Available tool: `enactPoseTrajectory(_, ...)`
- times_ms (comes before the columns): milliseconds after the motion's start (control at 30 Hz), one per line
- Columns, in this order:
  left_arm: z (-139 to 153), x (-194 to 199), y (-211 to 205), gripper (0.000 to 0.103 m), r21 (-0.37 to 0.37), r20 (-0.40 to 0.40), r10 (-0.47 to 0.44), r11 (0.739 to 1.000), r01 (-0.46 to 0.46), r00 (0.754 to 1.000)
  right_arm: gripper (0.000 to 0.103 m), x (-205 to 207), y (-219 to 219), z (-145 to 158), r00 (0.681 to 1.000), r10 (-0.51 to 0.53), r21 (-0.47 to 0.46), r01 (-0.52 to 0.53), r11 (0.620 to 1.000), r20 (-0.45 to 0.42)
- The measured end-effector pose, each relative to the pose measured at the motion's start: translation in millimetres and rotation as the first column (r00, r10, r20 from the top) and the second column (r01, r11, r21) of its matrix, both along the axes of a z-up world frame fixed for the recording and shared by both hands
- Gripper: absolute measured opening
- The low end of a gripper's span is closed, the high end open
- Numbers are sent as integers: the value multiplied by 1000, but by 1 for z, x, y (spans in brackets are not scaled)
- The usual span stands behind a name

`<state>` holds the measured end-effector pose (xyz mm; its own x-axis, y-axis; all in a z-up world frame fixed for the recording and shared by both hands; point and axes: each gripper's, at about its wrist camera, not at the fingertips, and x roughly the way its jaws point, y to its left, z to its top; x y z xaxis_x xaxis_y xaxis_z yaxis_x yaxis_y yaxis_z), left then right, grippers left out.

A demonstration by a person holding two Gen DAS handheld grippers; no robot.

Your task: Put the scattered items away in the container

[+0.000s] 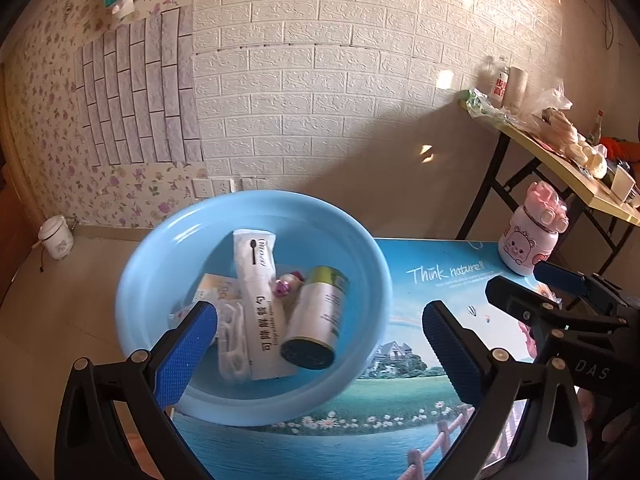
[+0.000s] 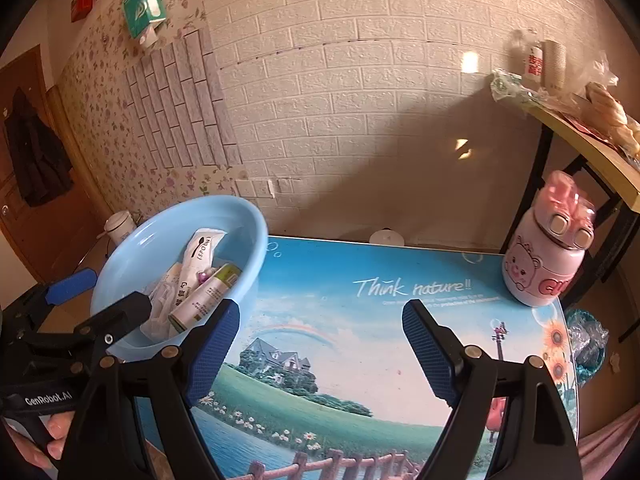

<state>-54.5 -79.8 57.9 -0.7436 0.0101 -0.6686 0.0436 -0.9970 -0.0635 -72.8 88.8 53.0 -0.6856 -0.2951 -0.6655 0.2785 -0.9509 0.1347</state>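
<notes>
A light blue basin (image 1: 152,248) sits at the table's left end; it also shows in the right wrist view (image 2: 248,224). Inside it lie a white spoon packet (image 1: 258,292), a silver can with a green band (image 1: 316,316), a small pink item (image 1: 288,282), a yellow-white packet (image 1: 218,286) and white floss picks (image 1: 232,340). My left gripper (image 1: 320,336) is open and empty, just in front of the basin. My right gripper (image 2: 320,340) is open and empty over the table's middle. A pink bear bottle (image 2: 548,248) stands upright at the far right corner.
The table (image 2: 360,320) has a landscape print top. A yellow folding table (image 1: 560,160) with bags and bottles stands behind on the right. A white rice cooker (image 1: 56,236) sits on the floor at left. A teal bin (image 2: 588,344) is beside the right edge.
</notes>
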Motion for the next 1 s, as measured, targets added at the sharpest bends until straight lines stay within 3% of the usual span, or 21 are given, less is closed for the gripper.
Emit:
enactPoseTrajectory(633,2,-9,52,103,12,22,-92,996,92,995,85,11,59,6,990,-140,21,140,990,10)
enactPoseTrajectory(1000,11,-19,64,103,-1,50,-108,994,108,993,85,14,67,13,980,-199,81,196,977,19)
